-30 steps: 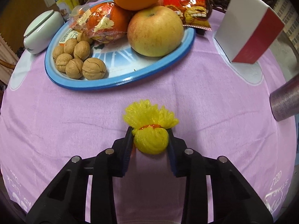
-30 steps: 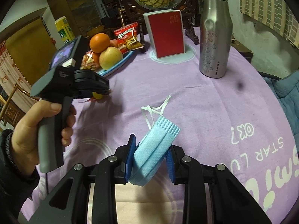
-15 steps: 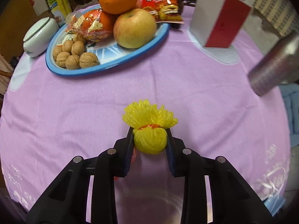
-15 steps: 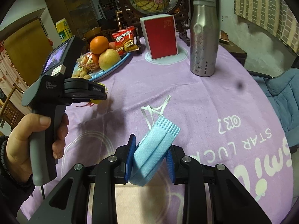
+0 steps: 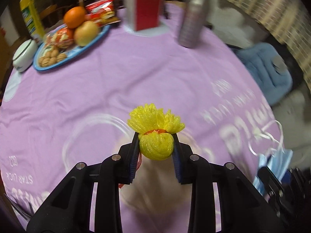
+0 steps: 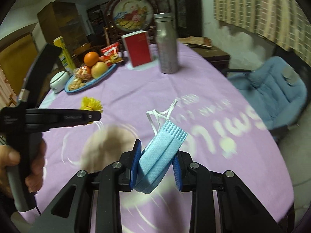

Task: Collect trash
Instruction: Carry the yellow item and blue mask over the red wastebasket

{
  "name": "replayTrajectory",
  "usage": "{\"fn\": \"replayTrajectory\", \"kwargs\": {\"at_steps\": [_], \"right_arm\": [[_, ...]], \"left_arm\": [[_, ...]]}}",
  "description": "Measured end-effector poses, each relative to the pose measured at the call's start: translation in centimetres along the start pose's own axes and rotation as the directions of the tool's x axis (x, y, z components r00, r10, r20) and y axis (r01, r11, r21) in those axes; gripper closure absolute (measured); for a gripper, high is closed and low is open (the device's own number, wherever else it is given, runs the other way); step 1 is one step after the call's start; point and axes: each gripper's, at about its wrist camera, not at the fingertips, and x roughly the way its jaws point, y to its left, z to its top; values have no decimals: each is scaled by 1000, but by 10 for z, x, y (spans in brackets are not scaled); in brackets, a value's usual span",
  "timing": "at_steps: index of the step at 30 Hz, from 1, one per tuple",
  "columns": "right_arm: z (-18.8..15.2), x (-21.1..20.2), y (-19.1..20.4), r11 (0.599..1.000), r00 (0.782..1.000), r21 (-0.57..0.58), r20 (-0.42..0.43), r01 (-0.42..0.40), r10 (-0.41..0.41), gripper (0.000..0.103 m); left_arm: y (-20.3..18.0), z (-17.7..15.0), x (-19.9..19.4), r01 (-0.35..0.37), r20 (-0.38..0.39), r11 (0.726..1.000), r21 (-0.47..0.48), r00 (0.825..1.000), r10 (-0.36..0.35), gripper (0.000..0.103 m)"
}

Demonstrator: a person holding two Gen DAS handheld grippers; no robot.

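Both tools over bench, near edge, each w/ trash.
L tool [image 5: 156, 147] holds net [image 5: 155, 134]; R tool [image 6: 156, 162] holds mask [image 6: 161, 153], to its right. Plate [image 6: 101, 77] far left w/ fruit & nuts; box [image 6: 139, 50] & bottle [image 6: 167, 46] behind; chair [image 6: 276, 95] right of bench [image 6: 194, 89].

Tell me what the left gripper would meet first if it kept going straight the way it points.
Probably the purple tablecloth mid-table. The left gripper, shut on yellow foam netting, has nothing else ahead; depth is uncertain.
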Motion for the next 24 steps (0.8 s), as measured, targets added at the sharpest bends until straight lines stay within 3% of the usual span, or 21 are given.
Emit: {"fn": "replayTrajectory", "kwargs": {"at_steps": [6,12,16,24], "right_arm": [[-63,-47,-49,994,998,89,27,62,-65,72],[-117,-88,-82,982,991,163,78,100,-113,73],[-144,-104,-101,971,987,210,89,113,-134,73],[-193,-127,-144,938,983,325,94,120,-159,73]], "left_arm": [[-66,-59,-21,54,79,985,161,995,-68,71],[-122,-126,-22,140,32,937,321,987,-159,71],[-144,-151,-27,193,2,910,367,978,-208,71],[-192,-191,-49,214,19,844,492,966,-256,71]]}}
